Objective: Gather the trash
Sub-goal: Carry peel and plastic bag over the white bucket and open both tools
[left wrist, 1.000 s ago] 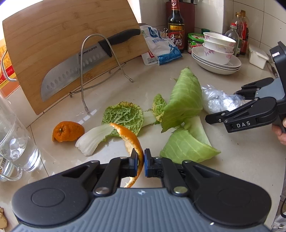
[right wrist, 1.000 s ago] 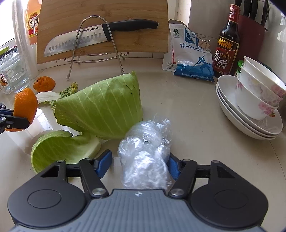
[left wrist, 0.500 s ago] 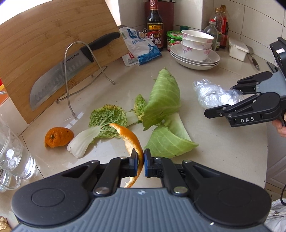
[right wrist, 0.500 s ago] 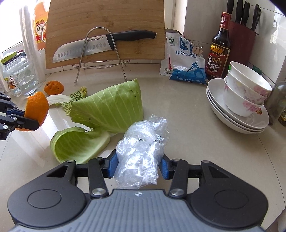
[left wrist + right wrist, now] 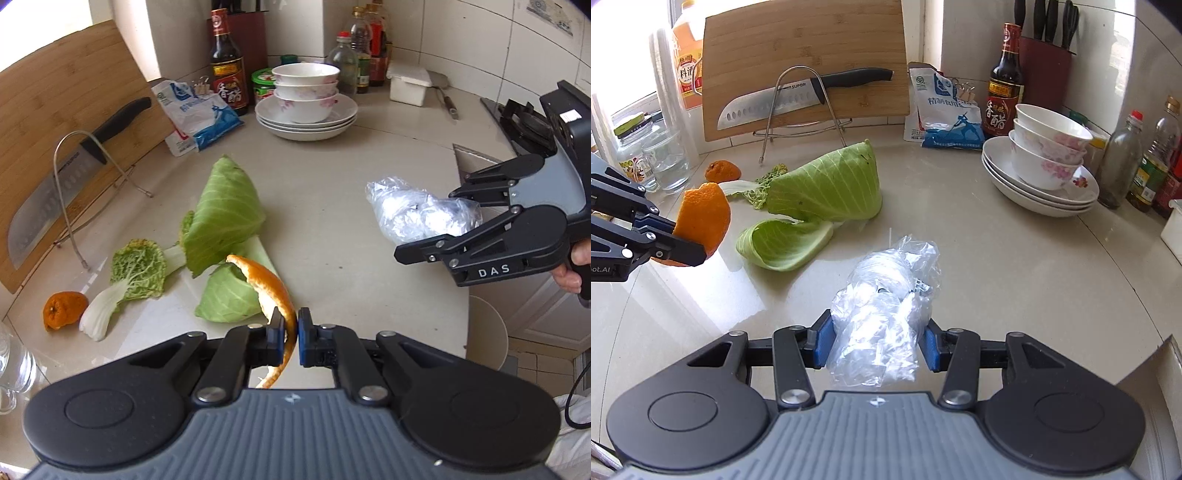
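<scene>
My left gripper (image 5: 290, 321) is shut on a curled strip of orange peel (image 5: 273, 280), held up above the counter; the right wrist view shows the same gripper (image 5: 690, 251) and peel (image 5: 705, 218) at its left edge. My right gripper (image 5: 877, 343) is shut on a crumpled clear plastic bag (image 5: 882, 306), both blue pads pressed into it, and it is lifted off the counter. In the left wrist view that gripper (image 5: 424, 225) and the bag (image 5: 410, 210) are at the right. Two cabbage leaves (image 5: 225, 214) (image 5: 229, 295), a crinkled leaf (image 5: 136, 269) and another orange peel (image 5: 62, 308) lie on the counter.
A cutting board (image 5: 805, 55) with a knife (image 5: 783, 101) on a wire rack stands at the back. Stacked bowls on plates (image 5: 1045, 166), a salt bag (image 5: 945, 114), sauce bottles (image 5: 1004, 81) and a water glass (image 5: 666, 162) ring the counter. The counter edge (image 5: 463, 295) is at right.
The right jaws closed onto the plastic bag and lifted it off the counter. Both grippers rose and drew back from the leaves, the left still holding the peel.
</scene>
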